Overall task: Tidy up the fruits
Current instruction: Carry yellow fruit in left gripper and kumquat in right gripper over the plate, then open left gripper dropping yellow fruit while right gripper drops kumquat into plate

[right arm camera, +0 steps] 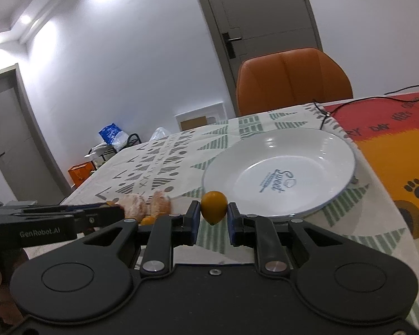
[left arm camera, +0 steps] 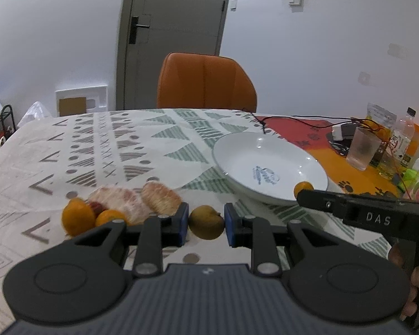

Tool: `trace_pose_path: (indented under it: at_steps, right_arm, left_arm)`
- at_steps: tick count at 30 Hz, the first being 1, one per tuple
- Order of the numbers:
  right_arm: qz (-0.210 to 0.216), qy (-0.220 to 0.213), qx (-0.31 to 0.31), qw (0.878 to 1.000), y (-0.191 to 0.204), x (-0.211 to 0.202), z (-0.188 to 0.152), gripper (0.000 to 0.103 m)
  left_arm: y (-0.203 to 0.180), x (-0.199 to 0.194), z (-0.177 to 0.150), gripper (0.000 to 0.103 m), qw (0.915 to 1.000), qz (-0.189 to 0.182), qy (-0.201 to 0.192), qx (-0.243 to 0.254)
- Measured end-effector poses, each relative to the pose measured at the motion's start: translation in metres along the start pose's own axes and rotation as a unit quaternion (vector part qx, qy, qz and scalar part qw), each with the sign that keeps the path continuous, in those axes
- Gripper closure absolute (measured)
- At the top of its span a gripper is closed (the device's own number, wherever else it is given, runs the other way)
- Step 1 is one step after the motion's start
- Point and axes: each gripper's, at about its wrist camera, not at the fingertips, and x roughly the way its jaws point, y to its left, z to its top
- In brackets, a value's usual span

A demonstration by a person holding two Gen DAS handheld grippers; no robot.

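Observation:
My left gripper [left arm camera: 206, 224] has its blue pads on both sides of a brown-green round fruit [left arm camera: 206, 222], seemingly shut on it just above the tablecloth. To its left lie two peeled pomelo pieces [left arm camera: 142, 198], small oranges [left arm camera: 78, 216] and a red fruit [left arm camera: 95, 206]. My right gripper [right arm camera: 214, 217] is shut on a small orange kumquat [right arm camera: 214, 206], held above the near rim of the white plate [right arm camera: 321, 150]. The plate [left arm camera: 237, 150] is bare. The right gripper [left arm camera: 301, 192] with the kumquat [left arm camera: 303, 187] also shows at the plate's right rim in the left wrist view.
An orange chair [left arm camera: 206, 83] stands behind the table. A frosted glass [left arm camera: 363, 148], bottles [left arm camera: 402, 136] and black cables [left arm camera: 293, 118] crowd the right side on an orange-red mat [left arm camera: 357, 173]. The left gripper's body [right arm camera: 56, 223] reaches in from the left in the right wrist view.

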Motion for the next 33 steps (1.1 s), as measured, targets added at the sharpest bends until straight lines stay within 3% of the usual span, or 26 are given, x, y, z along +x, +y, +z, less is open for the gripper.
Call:
trace_pose_path:
  at_steps: [33]
  right_arm:
    - [-0.045, -0.005, 0.045, 0.998, -0.053, 0.019, 0.014, 0.081]
  left_arm:
    - [-0.045, 0.082, 0.036, 0.078, 0.9982, -0.055, 0.009, 0.021]
